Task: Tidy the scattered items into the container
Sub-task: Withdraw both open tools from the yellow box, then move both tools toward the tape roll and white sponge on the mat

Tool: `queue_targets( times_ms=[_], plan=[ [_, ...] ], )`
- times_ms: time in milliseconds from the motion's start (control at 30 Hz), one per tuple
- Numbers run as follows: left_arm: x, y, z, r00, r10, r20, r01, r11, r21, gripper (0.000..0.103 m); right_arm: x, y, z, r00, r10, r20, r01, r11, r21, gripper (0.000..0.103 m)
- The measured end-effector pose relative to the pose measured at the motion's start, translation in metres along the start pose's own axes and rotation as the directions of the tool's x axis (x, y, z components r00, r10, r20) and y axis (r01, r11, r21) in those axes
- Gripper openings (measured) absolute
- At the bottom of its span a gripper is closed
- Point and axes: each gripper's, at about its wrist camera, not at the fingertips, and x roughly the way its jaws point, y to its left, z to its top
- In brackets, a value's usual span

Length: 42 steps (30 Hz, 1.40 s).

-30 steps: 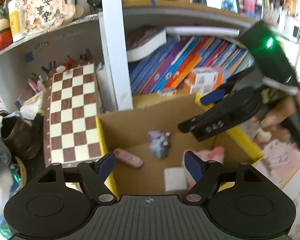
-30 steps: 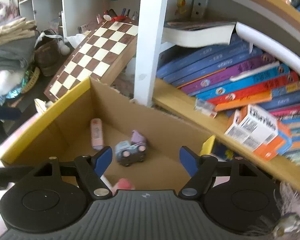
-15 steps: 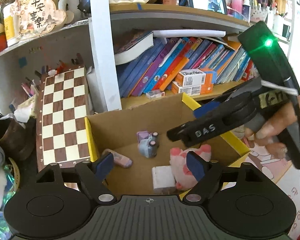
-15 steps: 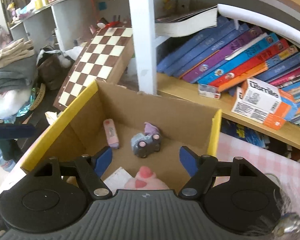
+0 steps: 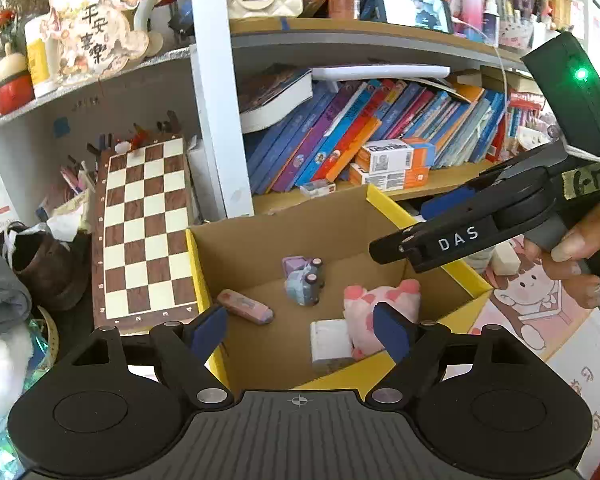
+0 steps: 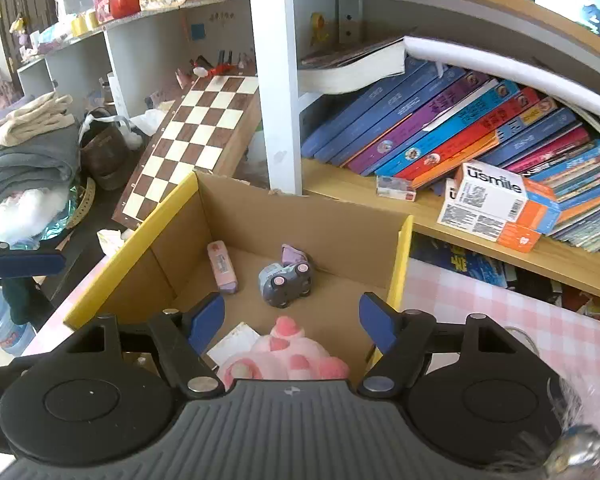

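A cardboard box (image 5: 198, 264) (image 6: 400, 264) with yellow rims stands on the table below the bookshelf. Inside lie a grey-purple toy car (image 5: 304, 282) (image 6: 286, 278), a pink eraser case (image 5: 246, 306) (image 6: 222, 266), a pink plush (image 5: 376, 304) (image 6: 284, 354) and a white pad (image 5: 330, 342) (image 6: 236, 342). My left gripper (image 5: 300, 330) hovers open over the box's near left side, nothing between its fingers. My right gripper (image 6: 292, 318) is open above the near right side, over the plush and holding nothing. In the left wrist view the right gripper (image 5: 400, 228) is held by a hand.
A chessboard (image 5: 144, 228) (image 6: 196, 136) leans against the shelf left of the box. Slanting books (image 6: 460, 128) and orange-white cartons (image 6: 496, 204) fill the shelf behind. A pink checked cloth (image 6: 500, 312) covers the table at right. A brown bag (image 6: 104, 152) and folded clothes (image 6: 28, 160) lie at left.
Both grippers have drawn back and a little up from the box, so more of its inside shows. The right gripper has rolled. The pink plush now lies still in the box.
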Motion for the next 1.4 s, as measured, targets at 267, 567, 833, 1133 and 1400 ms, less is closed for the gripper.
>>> queue_targets(
  times_ms=[267, 567, 833, 1133, 1400],
  plan=[
    [-0.010, -0.012, -0.007, 1.000, -0.004, -0.005, 0.004, 1.000, 0.009, 0.085, -0.024, -0.001, -0.016, 1.000, -0.016, 0.016, 0.016, 1.000, 0.015, 0.076],
    [-0.016, -0.023, -0.015, 1.000, -0.001, -0.018, 0.001, 1.000, 0.008, 0.087, -0.045, -0.004, -0.040, 0.999, -0.039, 0.023, 0.038, 0.998, 0.042, 0.081],
    [-0.016, -0.035, -0.017, 1.000, -0.010, -0.025, 0.011, 1.000, 0.007, 0.087, -0.061, -0.010, -0.057, 0.998, -0.059, 0.022, 0.058, 0.997, 0.047, 0.085],
    [-0.018, -0.053, -0.017, 0.999, -0.024, -0.023, 0.024, 1.000, 0.009, 0.087, -0.074, -0.018, -0.071, 0.997, -0.068, 0.024, 0.067, 0.996, 0.051, 0.088],
    [-0.017, -0.075, -0.016, 0.999, -0.028, -0.033, 0.029, 0.999, 0.024, 0.087, -0.085, -0.032, -0.082, 0.997, -0.073, 0.024, 0.072, 0.996, 0.056, 0.090]
  ],
)
